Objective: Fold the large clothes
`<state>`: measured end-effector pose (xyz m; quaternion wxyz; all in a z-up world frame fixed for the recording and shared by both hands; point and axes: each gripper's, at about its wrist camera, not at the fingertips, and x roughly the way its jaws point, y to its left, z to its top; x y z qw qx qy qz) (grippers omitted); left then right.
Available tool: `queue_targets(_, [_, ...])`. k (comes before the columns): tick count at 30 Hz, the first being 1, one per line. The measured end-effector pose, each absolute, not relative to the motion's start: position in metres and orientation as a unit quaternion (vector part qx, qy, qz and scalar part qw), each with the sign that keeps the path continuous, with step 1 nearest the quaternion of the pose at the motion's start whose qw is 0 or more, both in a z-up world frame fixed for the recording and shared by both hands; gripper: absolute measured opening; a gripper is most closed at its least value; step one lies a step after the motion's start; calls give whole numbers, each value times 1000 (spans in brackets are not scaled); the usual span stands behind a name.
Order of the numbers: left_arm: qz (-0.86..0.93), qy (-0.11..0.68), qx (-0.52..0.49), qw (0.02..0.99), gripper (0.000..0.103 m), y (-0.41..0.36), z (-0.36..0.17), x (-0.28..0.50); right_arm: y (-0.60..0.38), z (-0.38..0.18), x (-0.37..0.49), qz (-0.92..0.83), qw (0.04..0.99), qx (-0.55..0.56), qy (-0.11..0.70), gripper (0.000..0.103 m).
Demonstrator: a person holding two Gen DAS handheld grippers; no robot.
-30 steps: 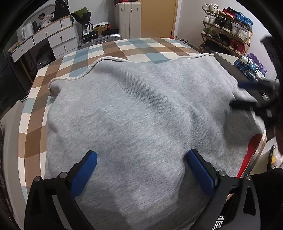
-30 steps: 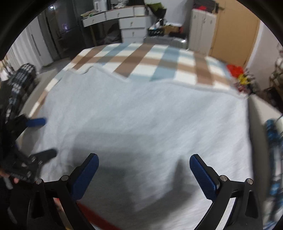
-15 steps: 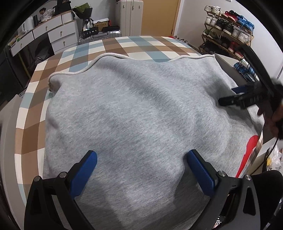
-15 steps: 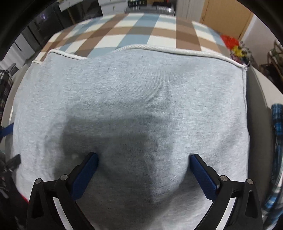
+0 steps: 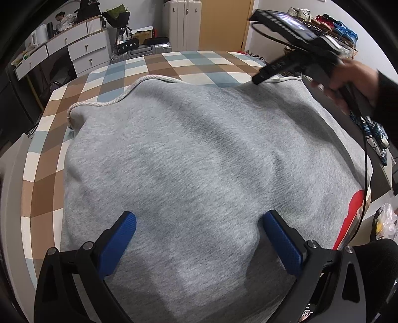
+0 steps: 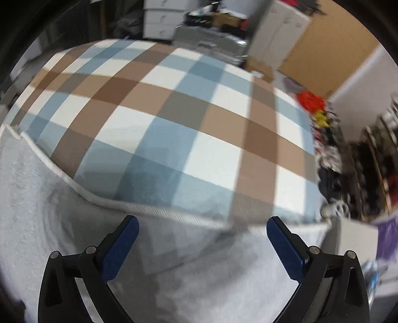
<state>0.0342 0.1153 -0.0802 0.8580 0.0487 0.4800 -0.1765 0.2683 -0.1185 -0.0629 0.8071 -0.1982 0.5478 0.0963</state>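
A large grey sweatshirt [image 5: 199,154] lies spread flat over a checked bedspread [image 5: 119,72], with a white ribbed hem [image 5: 119,98] along its far edge and a red patch [image 5: 354,206] at the near right. My left gripper [image 5: 199,221] hovers open over the near part of the garment, nothing between its blue pads. My right gripper [image 6: 202,223] is open just above the far hem [image 6: 174,215], near the far right corner. The left wrist view shows the right gripper [image 5: 258,79] held by a hand [image 5: 353,72] above that corner.
The checked bedspread [image 6: 174,119] stretches beyond the hem. White drawers [image 5: 74,49] and a suitcase [image 5: 149,47] stand behind the bed, a shoe rack [image 5: 323,22] at the far right. Folded plaid cloth [image 5: 373,134] lies to the right. A cable [image 5: 364,174] hangs from the right gripper.
The right gripper has moved from the sweatshirt's near right side across to its far hem. The left gripper has stayed over the near edge, open.
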Motion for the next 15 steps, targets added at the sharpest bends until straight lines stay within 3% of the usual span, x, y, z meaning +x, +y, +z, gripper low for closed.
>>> queue_targets(4, [-182, 482, 50, 855, 102, 116, -81, 37, -103, -81, 276, 164, 762, -258, 571, 102])
queue_targets(11, [-188, 484, 51, 853, 103, 116, -81, 40, -102, -98, 290, 220, 724, -260, 600, 98])
queue_targets(13, [-189, 485, 49, 852, 103, 116, -82, 42, -104, -102, 292, 233, 720, -244, 607, 89])
queue_targets(15, [-190, 487, 48, 851, 103, 116, -82, 43, -109, -103, 292, 255, 720, -202, 614, 68])
